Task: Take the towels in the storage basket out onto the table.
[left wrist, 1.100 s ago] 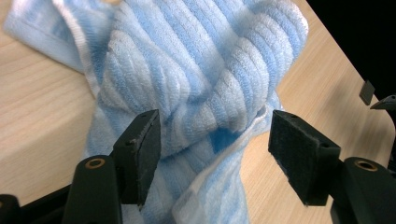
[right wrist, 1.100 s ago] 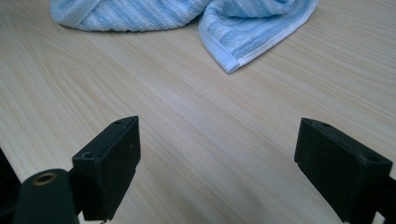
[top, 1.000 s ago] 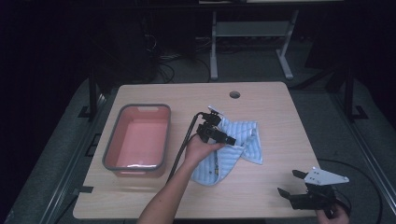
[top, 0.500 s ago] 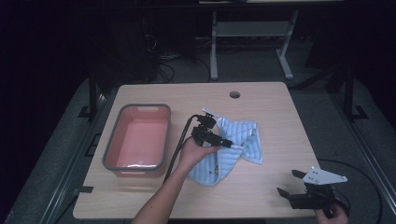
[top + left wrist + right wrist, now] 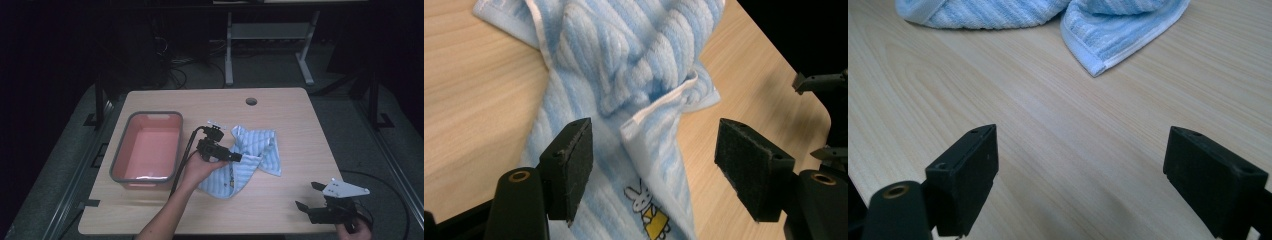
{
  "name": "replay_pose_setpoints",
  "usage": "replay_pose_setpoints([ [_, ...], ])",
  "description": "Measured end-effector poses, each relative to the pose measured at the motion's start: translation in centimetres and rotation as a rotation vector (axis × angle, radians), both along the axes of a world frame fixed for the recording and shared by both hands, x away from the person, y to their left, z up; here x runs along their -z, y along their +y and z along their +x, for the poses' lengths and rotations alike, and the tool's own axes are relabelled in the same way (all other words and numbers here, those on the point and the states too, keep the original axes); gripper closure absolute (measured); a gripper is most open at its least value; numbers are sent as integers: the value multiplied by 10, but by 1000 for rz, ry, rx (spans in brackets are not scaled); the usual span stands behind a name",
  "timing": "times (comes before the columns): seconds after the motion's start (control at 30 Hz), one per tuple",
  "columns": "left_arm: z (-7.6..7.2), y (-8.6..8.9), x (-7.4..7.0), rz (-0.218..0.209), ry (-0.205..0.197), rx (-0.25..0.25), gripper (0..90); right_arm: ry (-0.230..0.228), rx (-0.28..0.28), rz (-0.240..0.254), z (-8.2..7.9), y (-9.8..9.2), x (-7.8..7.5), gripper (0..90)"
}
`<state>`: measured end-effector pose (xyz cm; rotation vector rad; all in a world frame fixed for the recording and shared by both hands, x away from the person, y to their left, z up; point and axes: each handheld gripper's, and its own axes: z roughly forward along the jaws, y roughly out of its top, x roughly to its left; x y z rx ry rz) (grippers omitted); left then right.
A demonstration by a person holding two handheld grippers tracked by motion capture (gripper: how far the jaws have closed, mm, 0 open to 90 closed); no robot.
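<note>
Change since earlier frame: left gripper [image 5: 235, 156] has shifted leftward across the towel, toward the tub; right gripper [image 5: 306, 196] unchanged in place.
Left gripper: held in the person's left hand [image 5: 200, 169] over the middle of the towel, pointing right in the high view. 2 jaws stand wide apart — nothing pinched between them; in the left gripper view [image 5: 654, 162] the cloth lies below the gap, pads clear of it.
Right gripper: near the table's front right corner, well apart from the towel. Jaws spread wide, bare wood between them in the right gripper view [image 5: 1080, 175]; grey 3-cornered plate on top.
Towel [image 5: 255, 150]: 1 item, light blue with white stripes, rumpled and partly folded over itself, lying flat on the table right of centre. A small rabbit motif [image 5: 644, 207] shows near its front end.
Tub [image 5: 146, 147]: 1 item, pink inside with grey rim — left half of table, just beside the left hand's cable, apart from the towel.
Table [image 5: 300, 120]: light wood, round hole [image 5: 251, 101] near the far edge.
</note>
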<state>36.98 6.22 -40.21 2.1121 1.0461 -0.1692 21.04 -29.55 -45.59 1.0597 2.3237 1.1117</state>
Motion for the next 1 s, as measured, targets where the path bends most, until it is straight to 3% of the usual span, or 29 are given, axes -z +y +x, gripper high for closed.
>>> replay_pose_setpoints([
  [0.43, -19, 19, 6, -6, -18, 9, 309, 2, 2, -11, 2, 2, 1, 138],
  [1.0, -44, 32, 15, -18, -25, 35, 298, 5, 9, -20, 2, 2, 2, 138],
])
